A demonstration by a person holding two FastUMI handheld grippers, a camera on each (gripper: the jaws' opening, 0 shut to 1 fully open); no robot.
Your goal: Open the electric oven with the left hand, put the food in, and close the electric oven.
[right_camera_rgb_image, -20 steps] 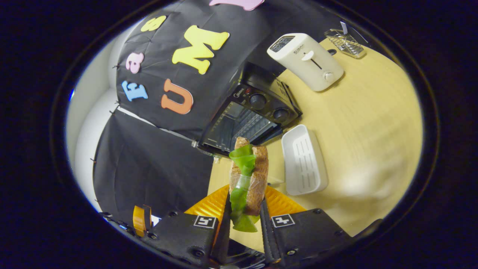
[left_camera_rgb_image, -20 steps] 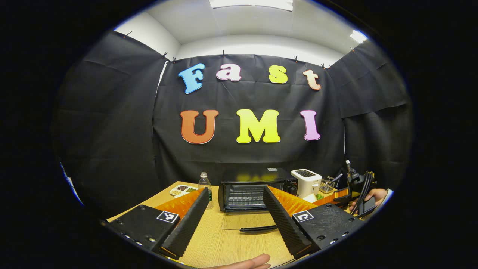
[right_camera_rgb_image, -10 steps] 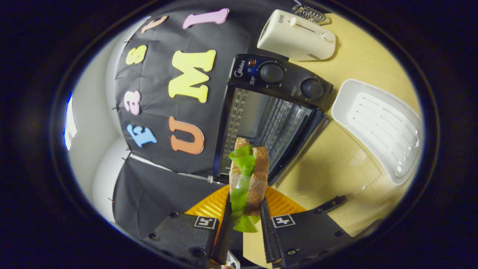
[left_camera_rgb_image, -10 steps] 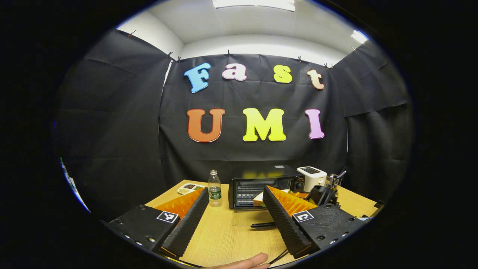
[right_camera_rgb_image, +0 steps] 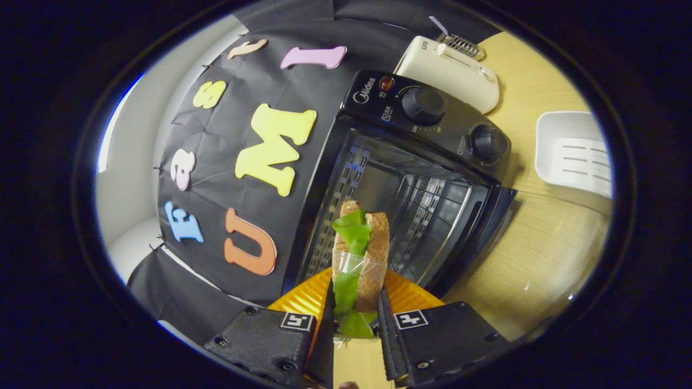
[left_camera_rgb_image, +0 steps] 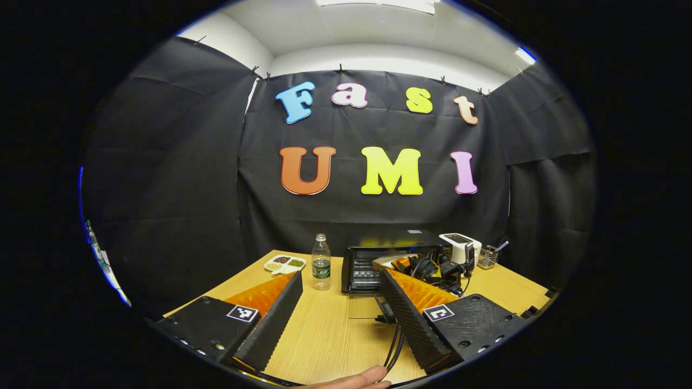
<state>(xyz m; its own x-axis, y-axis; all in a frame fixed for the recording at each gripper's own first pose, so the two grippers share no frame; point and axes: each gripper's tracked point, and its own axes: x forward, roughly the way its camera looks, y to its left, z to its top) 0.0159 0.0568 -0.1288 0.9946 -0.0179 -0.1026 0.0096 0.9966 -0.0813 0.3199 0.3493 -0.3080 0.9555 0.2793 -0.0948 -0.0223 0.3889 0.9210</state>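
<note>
The black electric oven [left_camera_rgb_image: 386,260] [right_camera_rgb_image: 416,178] stands at the back of the wooden table with its glass door [left_camera_rgb_image: 363,307] folded down flat. A sandwich [right_camera_rgb_image: 358,254] of brown bread and green lettuce sits upright in my right gripper [right_camera_rgb_image: 354,296], which is shut on it just in front of the oven's open mouth and wire rack. From the left gripper view, the right gripper [left_camera_rgb_image: 432,268] hangs at the oven's front. My left gripper [left_camera_rgb_image: 340,278] is open and holds nothing, back from the oven above the table.
A white toaster [left_camera_rgb_image: 458,246] [right_camera_rgb_image: 451,73] and a wire basket [left_camera_rgb_image: 489,256] stand right of the oven. A white slotted tray [right_camera_rgb_image: 576,154] lies beside the door. A water bottle [left_camera_rgb_image: 321,262] and a snack dish [left_camera_rgb_image: 285,263] sit left of the oven. Cables trail near a hand [left_camera_rgb_image: 354,378].
The right gripper has carried the sandwich closer, up to the oven's open front. The left gripper has drawn back from the oven, staying open.
</note>
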